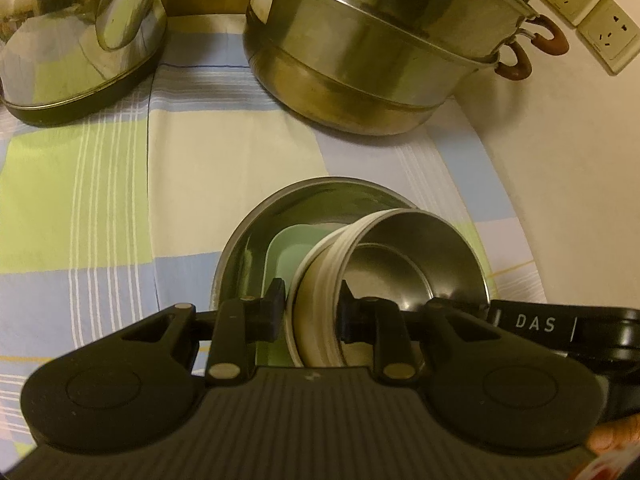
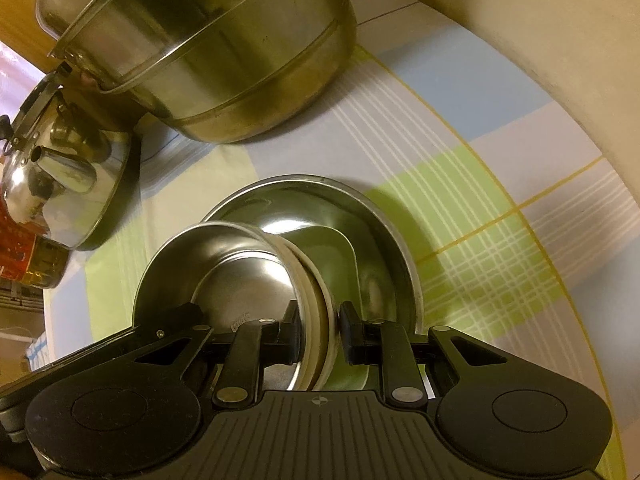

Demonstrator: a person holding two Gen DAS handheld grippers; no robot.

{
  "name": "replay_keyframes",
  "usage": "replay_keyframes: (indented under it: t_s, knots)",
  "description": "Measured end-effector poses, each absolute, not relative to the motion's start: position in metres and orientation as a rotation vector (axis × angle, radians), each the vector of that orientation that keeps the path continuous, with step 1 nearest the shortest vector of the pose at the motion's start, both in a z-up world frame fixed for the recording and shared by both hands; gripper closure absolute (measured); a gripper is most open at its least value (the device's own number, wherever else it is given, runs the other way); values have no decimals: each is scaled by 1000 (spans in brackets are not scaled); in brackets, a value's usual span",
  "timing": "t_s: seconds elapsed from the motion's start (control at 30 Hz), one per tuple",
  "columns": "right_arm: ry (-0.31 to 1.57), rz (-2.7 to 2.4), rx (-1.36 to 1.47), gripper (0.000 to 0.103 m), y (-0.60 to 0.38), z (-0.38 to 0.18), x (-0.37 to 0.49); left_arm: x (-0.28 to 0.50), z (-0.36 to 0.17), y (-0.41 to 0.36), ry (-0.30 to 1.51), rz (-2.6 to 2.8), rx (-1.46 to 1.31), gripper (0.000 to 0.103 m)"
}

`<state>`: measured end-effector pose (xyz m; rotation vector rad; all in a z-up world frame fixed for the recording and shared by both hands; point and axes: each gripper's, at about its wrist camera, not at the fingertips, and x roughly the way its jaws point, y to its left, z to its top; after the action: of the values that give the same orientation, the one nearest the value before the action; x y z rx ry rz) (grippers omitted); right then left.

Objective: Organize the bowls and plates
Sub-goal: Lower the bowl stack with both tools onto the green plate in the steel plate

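Checked cloth in green, blue and cream covers the table, wall w/ sockets behind. At the back a stacked steel steamer and a kettle, well apart from the work.

Near the front sits a wide steel plate w/ a pale green tray lying in it. A small steel bowl w/ a white ribbed outer wall hangs tilted over both, mouth open to the right in the left view. Left gripper is clamped on one side of the bowl's wall – one pad outside, one inside. Right gripper pinches the opposite side of the wall the same way, bowl opening to its left, plate beneath. Whether the bowl's low edge touches the tray can't be told.

Step in hand, I'd judge: seat the bowl in the stack. To do it well – level both wrists together so the bowl comes upright, centre it over the tray, lower till the base bears, then ease both grips off at once and lift straight up. Thin rim, slick steel: uneven release could tip it or skid the tray
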<state>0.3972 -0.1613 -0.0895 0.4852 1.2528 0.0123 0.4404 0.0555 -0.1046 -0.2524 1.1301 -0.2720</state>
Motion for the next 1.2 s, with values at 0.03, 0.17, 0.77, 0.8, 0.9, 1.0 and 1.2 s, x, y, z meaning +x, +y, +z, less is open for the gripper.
replay_keyframes:
  t_s: [0.03, 0.17, 0.77, 0.8, 0.9, 1.0, 1.2]
  knots:
    - [1251, 13, 487, 82, -162, -90, 398, 441, -105, 56, 1130, -272, -253, 81]
    - [1246, 18, 484, 82, -163, -90, 398, 442, -106, 55, 1123, -270, -254, 81]
    - [1164, 95, 445, 73, -163, -78, 387, 434, -101, 60, 1088, -298, -239, 77]
    - [1150, 100, 450, 72, -164, -76, 386, 433, -99, 60, 1080, -299, -236, 77]
    - [1121, 113, 479, 72, -168, -72, 380, 427, -92, 62, 1054, -307, -222, 77]
    - [1094, 122, 513, 72, -171, -69, 373, 421, -86, 67, 1037, -315, -234, 77]
    - [1069, 117, 527, 72, -173, -69, 362, 413, -81, 76, 1023, -312, -281, 77]
